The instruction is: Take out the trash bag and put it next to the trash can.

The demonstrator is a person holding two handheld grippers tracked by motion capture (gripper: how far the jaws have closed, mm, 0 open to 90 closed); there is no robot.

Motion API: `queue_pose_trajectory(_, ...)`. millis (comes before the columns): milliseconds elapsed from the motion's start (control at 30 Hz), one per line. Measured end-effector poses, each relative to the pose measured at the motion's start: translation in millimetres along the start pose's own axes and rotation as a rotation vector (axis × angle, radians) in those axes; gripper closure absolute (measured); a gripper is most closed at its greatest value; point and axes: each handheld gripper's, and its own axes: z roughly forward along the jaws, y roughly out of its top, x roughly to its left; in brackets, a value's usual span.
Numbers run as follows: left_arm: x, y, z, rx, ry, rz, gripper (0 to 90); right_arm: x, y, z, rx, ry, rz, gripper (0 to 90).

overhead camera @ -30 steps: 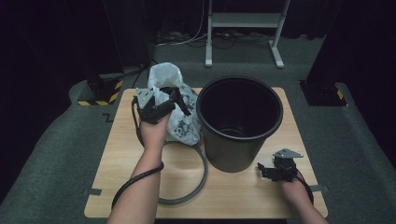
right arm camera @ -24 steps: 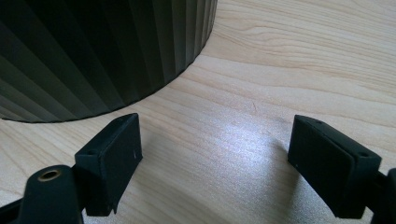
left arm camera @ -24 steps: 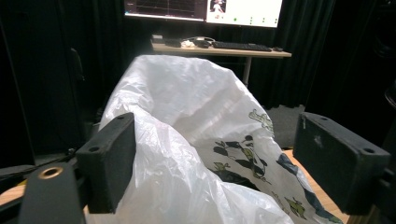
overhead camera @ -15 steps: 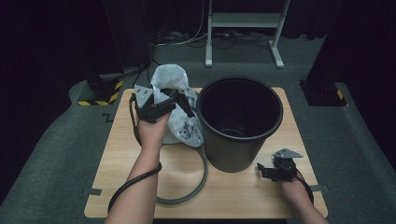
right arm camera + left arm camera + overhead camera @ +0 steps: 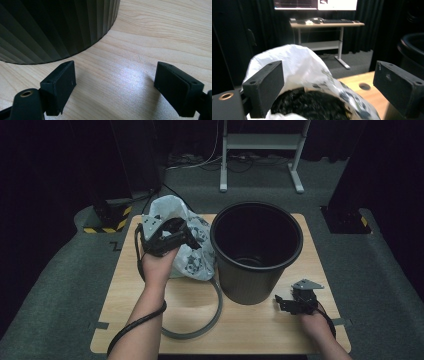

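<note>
The white plastic bag (image 5: 187, 245) sits crumpled on the left half of the wooden table (image 5: 260, 330), just beside the black ribbed bin (image 5: 256, 252), with something dark showing in its mouth in the left gripper view. I have my left gripper (image 5: 192, 240) over the bag; its jaws have just been opening and now stand wide, one pad (image 5: 265, 86) against the white plastic, the other clear of it, so the bag is released. My left forearm runs up from the bottom edge, wrist bent so the gripper points toward the bin. My right gripper (image 5: 281, 302) rests low on the table near the bin's base, jaws spread apart over bare wood. A grey ring (image 5: 212, 312) lies on the table in front of the bin.
</note>
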Motion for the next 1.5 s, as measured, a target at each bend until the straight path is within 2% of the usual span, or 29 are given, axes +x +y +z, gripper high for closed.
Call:
queue_pose_trajectory(67, -0.5, -3.7, -9.7, 0.015, 0.001, 0.006, 9.3, -0.1, 0.0, 0.1, -0.001, 0.000, -0.002, 17.3)
queue_pose_trajectory(200, -2.6, -10.4, -31.8, 0.015, -0.018, -0.004, 9.3, -0.1, 0.0, 0.1, -0.001, 0.000, -0.003, 17.3)
queue_pose_trajectory(433, -16.4, -30.3, -64.4, 0.038, -0.040, -0.001, 9.9, 0.4, -0.1, 0.0, 0.000, 0.001, -0.002, 17.3)
queue_pose_trajectory(533, -21.8, -44.1, -68.0, 0.091, -0.043, -0.008, 11.0, 0.7, -0.1, 0.0, -0.001, 0.003, -0.004, 17.3)
queue_pose_trajectory(567, -22.5, -50.4, -66.4, 0.120, -0.043, -0.013, 11.5, 0.6, -0.1, 0.0, -0.001, 0.003, -0.004, 17.3)
queue_pose_trajectory(600, -22.8, -60.3, -61.6, 0.174, -0.037, -0.024, 12.1, 0.6, -0.1, 0.0, -0.001, 0.004, -0.003, 17.3)
queue_pose_trajectory(633, -22.8, -60.3, -61.6, 0.174, -0.037, -0.024, 12.4, 0.6, -0.1, 0.0, -0.001, 0.004, -0.003, 17.3)
queue_pose_trajectory(667, -22.2, -65.0, -59.1, 0.199, -0.038, -0.035, 12.4, 0.6, -0.1, 0.0, -0.001, 0.004, -0.004, 17.3)
queue_pose_trajectory(700, -21.0, -72.4, -54.7, 0.235, -0.058, -0.063, 13.5, 0.6, -0.1, 0.0, -0.001, 0.004, -0.004, 17.3)
queue_pose_trajectory(800, -20.7, -86.2, -40.7, 0.333, -0.076, -0.100, 18.6, 0.8, -0.2, -0.1, -0.001, 0.006, -0.005, 17.3)
queue_pose_trajectory(867, -23.2, -92.8, -31.3, 0.379, -0.074, -0.095, 23.0, 0.8, -0.2, -0.1, -0.001, 0.006, -0.005, 17.3)
queue_pose_trajectory(967, -25.6, -100.4, -15.0, 0.436, -0.094, -0.106, 28.7, 0.5, 0.0, 0.2, -0.001, 0.010, -0.011, 17.3)
queue_pose_trajectory(1033, -27.1, -102.0, -4.9, 0.449, -0.093, -0.095, 38.2, 0.4, 0.0, 0.2, -0.001, 0.010, -0.012, 17.3)
queue_pose_trajectory(1100, -28.0, -102.5, 5.5, 0.456, -0.085, -0.097, 52.1, 0.5, 0.0, 0.2, -0.001, 0.010, -0.012, 17.3)
queue_pose_trajectory(1200, -31.1, -99.4, 20.2, 0.449, -0.087, -0.072, 68.9, 0.5, 0.0, 0.2, -0.001, 0.010, -0.012, 17.3)
queue_pose_trajectory(1233, -32.5, -97.6, 25.7, 0.445, -0.094, -0.077, 72.5, 0.4, 0.0, 0.2, -0.001, 0.011, -0.013, 17.3)
queue_pose_trajectory(1333, -38.5, -88.7, 40.9, 0.429, -0.102, -0.066, 79.9, 0.7, 0.1, 0.2, 0.000, 0.013, -0.011, 17.2)
queue_pose_trajectory(1400, -42.8, -81.1, 51.0, 0.425, -0.112, -0.041, 81.1, 0.8, 0.1, 0.3, 0.000, 0.013, -0.011, 17.2)
queue_pose_trajectory(1500, -49.4, -71.0, 64.0, 0.404, -0.118, -0.033, 81.6, 0.8, 0.2, 0.3, 0.000, 0.013, -0.011, 17.2)
